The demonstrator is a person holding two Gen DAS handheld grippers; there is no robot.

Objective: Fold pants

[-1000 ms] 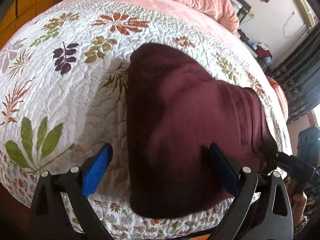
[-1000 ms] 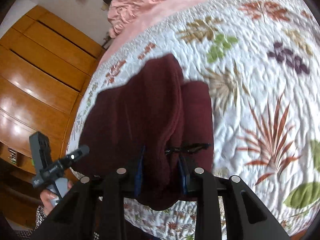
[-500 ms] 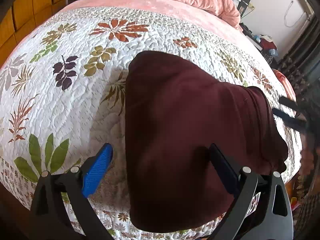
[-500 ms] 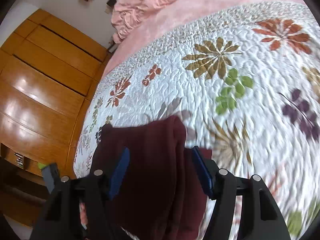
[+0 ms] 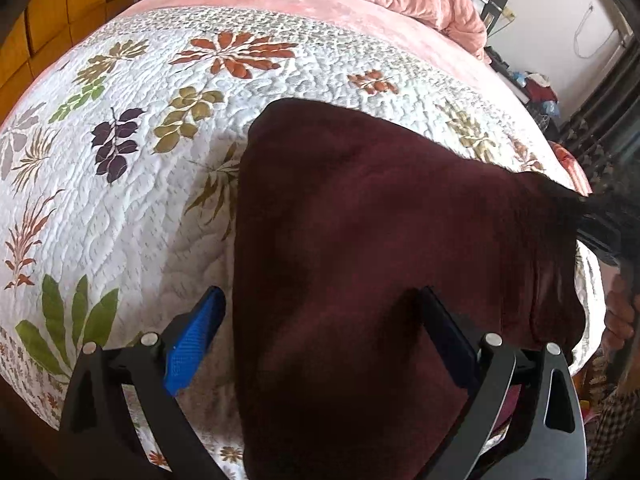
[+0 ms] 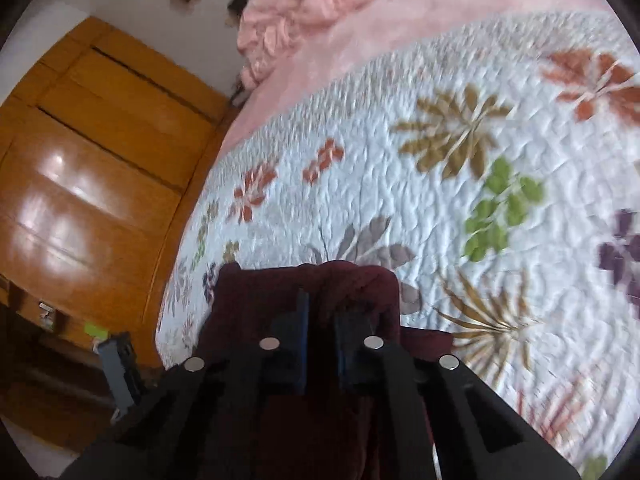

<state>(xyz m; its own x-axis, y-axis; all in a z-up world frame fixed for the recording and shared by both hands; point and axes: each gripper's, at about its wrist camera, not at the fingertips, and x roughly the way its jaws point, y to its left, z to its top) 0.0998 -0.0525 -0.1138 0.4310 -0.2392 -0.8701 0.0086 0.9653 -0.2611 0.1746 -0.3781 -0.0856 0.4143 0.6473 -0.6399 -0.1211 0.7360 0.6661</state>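
Since those maroon pants (image 5: 360,260) lie soft and floppy on the bed's quilt (image 5: 120,200), grab the thick folded edge: right claw (image 6: 320,332) is clenched on it, left claw (image 5: 320,344) gapes released.

No text, label, brand, number or sign can be read anywhere in either view.

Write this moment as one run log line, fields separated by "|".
step: fold pants | left gripper: open, over pants | right gripper: shut on pants | surface: quilt
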